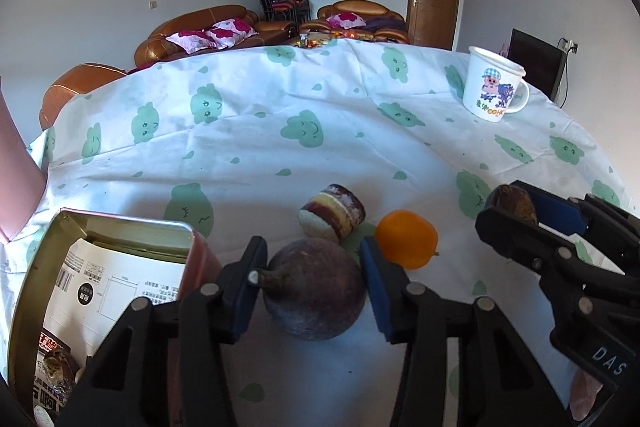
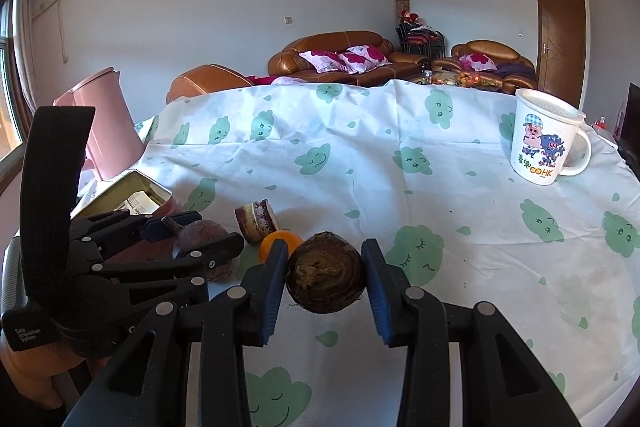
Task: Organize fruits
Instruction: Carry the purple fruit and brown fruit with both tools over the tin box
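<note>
My left gripper point(image 1: 314, 263) is shut on a round purple-brown fruit point(image 1: 316, 303) that rests on the tablecloth; its stem touches the left pad. The same gripper point(image 2: 210, 229) and fruit point(image 2: 202, 233) appear at the left of the right wrist view. My right gripper point(image 2: 326, 261) is shut on a dark brown, rough round fruit point(image 2: 326, 277), which it holds just above the cloth; this gripper point(image 1: 506, 205) also shows at the right in the left wrist view. An orange point(image 1: 406, 245) lies between the two grippers. An open pink tin point(image 1: 100, 287) stands left of the left gripper.
A small layered cake-like piece point(image 1: 332, 213) lies just behind the purple fruit. A white cartoon mug point(image 2: 544, 139) stands at the far right of the table. A pink container point(image 2: 108, 123) stands at the table's left edge. The tin holds papers and a packet.
</note>
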A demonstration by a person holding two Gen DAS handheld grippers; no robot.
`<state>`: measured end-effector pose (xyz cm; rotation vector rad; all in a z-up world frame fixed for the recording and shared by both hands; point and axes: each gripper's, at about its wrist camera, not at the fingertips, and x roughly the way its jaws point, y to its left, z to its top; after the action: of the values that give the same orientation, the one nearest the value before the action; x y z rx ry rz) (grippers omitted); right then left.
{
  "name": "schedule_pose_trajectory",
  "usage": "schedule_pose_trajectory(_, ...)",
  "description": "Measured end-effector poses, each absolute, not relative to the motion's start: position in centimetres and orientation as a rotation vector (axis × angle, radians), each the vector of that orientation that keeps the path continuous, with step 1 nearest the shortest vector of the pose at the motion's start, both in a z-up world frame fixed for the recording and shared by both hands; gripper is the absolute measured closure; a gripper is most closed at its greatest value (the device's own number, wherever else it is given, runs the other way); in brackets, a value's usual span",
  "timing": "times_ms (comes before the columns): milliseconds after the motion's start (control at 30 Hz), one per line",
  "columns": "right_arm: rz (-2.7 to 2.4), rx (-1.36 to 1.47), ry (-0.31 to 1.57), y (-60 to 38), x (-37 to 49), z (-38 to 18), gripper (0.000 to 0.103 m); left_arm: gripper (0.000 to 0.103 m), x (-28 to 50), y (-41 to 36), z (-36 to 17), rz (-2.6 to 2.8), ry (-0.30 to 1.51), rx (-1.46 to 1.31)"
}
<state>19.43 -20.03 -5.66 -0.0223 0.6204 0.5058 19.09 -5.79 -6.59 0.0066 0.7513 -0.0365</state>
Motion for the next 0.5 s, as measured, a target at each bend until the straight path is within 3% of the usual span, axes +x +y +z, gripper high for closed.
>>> schedule_pose_trajectory(500,0.552,-0.014,0.515,-20.4,17.8,-4.6,0.063,0.053,15.4,-5.3,-4.1,-0.032,0.522,-0.012)
